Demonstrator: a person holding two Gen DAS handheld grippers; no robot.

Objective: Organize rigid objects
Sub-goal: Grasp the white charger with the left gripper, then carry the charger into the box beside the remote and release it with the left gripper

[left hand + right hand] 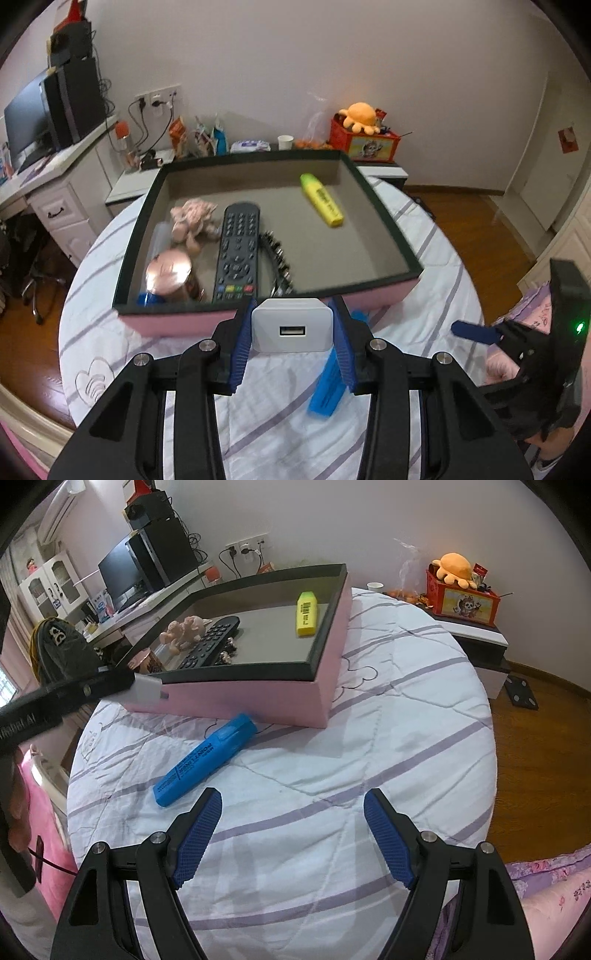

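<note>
My left gripper [293, 311] is shut on a white USB charger [291, 328], held above the bedspread just in front of the pink box [391, 221]. Inside the box lie a yellow highlighter [321, 201], a black remote [238, 251], a pink figurine [192, 221], a copper can [170, 273] and a beaded bracelet [279, 258]. A blue highlighter [207, 758] lies on the bedspread in front of the box [258, 698]. My right gripper [293, 797] hangs open over the bedspread, just right of the blue highlighter's near end, with nothing between its fingers.
The box sits on a round bed with a white, purple-striped cover [369, 738]. A white desk with a monitor [26, 122] stands far left. A nightstand with a red box and orange plush [458, 587] stands at the back right, wooden floor [535, 757] beyond.
</note>
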